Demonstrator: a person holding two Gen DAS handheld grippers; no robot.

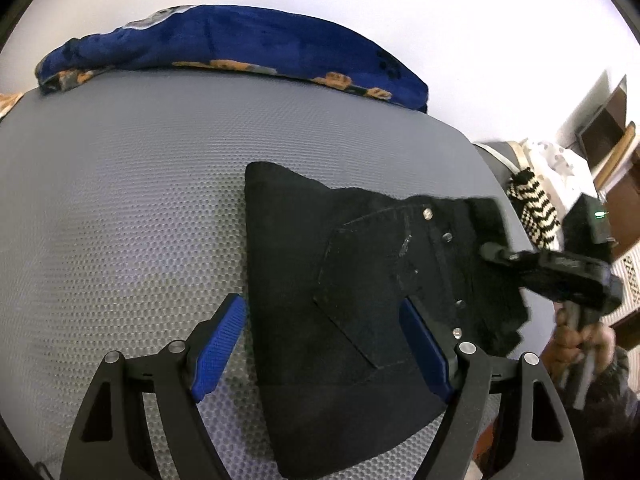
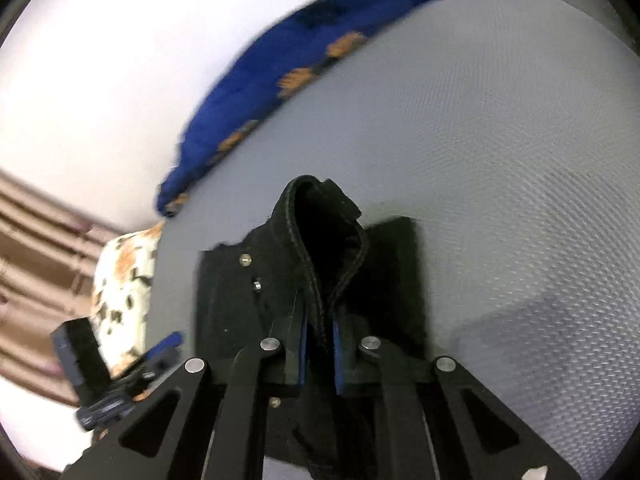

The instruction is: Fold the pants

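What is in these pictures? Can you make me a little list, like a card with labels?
surface: grey dimpled mat
clothing: black pants, already folded small, lying on the mat
left gripper: open, blue pads either side of the pants' near edge, not pinching
right gripper: shut on the pants' waistband edge, which bunches up between its pads
behind the mat: blue blanket with orange patches
person: a hand holds the right gripper's handle
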